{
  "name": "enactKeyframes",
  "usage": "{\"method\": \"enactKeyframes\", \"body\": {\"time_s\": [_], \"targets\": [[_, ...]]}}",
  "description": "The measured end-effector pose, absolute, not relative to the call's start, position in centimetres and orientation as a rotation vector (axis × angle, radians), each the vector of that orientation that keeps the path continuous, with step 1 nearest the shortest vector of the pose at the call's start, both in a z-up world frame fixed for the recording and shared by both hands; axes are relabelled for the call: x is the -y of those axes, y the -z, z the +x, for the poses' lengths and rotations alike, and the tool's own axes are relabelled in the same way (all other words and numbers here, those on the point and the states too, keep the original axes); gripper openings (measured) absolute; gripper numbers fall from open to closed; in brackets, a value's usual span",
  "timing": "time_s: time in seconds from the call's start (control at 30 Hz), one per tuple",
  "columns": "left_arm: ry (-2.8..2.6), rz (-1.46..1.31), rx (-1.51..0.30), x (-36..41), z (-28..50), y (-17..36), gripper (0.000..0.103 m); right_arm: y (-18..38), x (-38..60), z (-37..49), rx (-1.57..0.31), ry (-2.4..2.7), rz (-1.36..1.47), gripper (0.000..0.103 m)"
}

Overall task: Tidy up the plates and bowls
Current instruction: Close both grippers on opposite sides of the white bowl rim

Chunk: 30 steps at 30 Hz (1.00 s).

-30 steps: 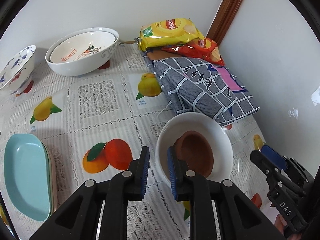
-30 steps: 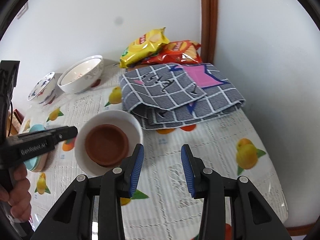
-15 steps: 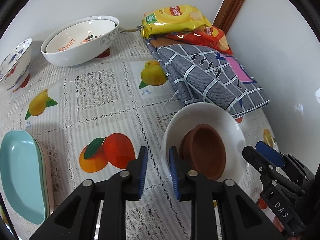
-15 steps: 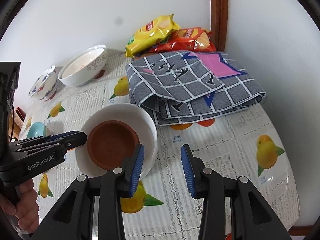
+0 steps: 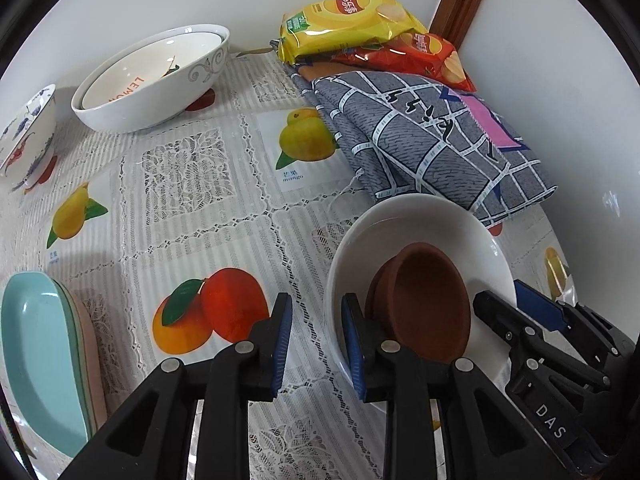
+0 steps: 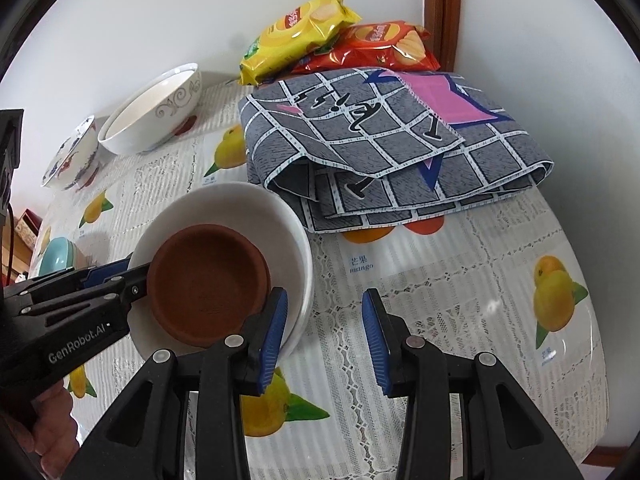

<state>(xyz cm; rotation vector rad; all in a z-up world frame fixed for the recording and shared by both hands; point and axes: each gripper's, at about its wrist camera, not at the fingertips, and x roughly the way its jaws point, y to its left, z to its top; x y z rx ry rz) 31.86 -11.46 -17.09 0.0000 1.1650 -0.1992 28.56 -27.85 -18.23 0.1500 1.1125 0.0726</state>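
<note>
My left gripper straddles the near rim of the white bowl — fingers parted, one inside, one outside, whether they pinch it I can't tell. A brown dish sits in the bowl, near the folded cloth on the desk. My right gripper has fingers open, left one at the bowl's right rim. Nested bowls, patterned bowl, teal plates lie apart; chip bags behind the cloth.

Glossy white bowl holds matt terracotta dish; tablecloth shiny plastic.
</note>
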Motion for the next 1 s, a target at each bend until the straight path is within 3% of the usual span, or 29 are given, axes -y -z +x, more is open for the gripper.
{"method": "enactKeyframes", "body": {"time_s": [0.57, 1.0], "targets": [[0.184, 0.029, -1.161, 11.7, 32.4, 18.0, 0.028, 19.0, 27.6, 29.2, -1.106, -0.025, 0.131, 0.039], [0.22, 0.014, -1.177, 11.8, 32.6, 18.3, 0.022, 19.6, 27.8, 29.5, -1.124, -0.047, 0.163, 0.038]]}}
